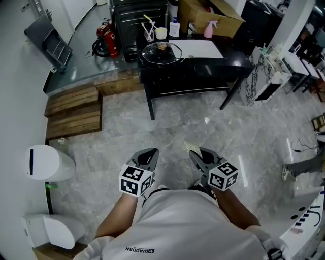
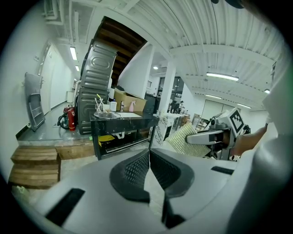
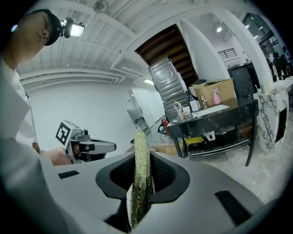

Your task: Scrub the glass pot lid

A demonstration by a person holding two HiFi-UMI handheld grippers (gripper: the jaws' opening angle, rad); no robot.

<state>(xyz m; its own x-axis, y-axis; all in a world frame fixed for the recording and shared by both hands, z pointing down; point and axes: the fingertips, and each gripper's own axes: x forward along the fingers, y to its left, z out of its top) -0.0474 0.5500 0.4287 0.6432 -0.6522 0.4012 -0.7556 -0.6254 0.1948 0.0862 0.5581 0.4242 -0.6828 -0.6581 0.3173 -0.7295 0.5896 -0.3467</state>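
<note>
The glass pot lid (image 1: pixel 161 52) rests on a pot on the black table (image 1: pixel 203 63), far across the floor from me. It shows small in the left gripper view as lid (image 2: pixel 106 114) and in the right gripper view as lid (image 3: pixel 185 117). My left gripper (image 1: pixel 149 152) is held close to my body, its jaws shut with nothing between them (image 2: pixel 149 154). Beside it, my right gripper (image 1: pixel 196 153) is shut on a yellow-green scrub pad (image 3: pixel 139 176), which stands on edge between the jaws. The pad (image 2: pixel 181 139) juts from the right gripper in the left gripper view.
On the table stand a cup with utensils (image 1: pixel 149 33), a white bottle (image 1: pixel 174 27), a pink spray bottle (image 1: pixel 208 29) and a cardboard box (image 1: pixel 208 15). Red fire extinguishers (image 1: pixel 108 38) and wooden pallets (image 1: pixel 73 110) lie left of the table. A white bin (image 1: pixel 46 163) stands at my left.
</note>
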